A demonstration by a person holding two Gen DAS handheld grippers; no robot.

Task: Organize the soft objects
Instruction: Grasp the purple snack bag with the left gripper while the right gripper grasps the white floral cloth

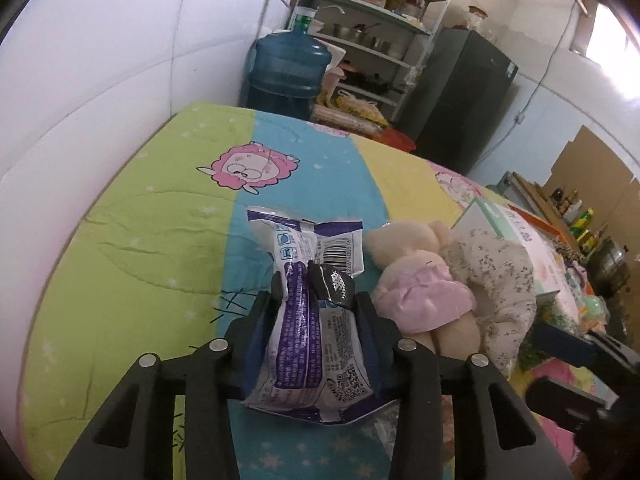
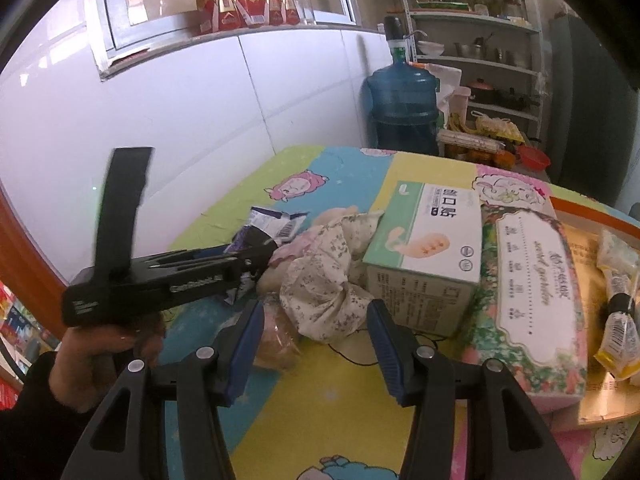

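A purple and white snack packet lies on the cartoon-print cloth, and my left gripper is shut on it, both fingers pressing its crumpled middle. Just right of the packet lies a plush toy in pink and floral fabric. In the right wrist view my right gripper stands open, low over the cloth, with the plush toy's floral end just beyond its blue pads, which do not touch it. A hand holds the left gripper at the left of that view.
A green and white box and a floral tissue pack sit right of the toy. Yellow packets lie in an orange-rimmed tray at the far right. A white wall runs along the left. A water jug and shelves stand behind the table.
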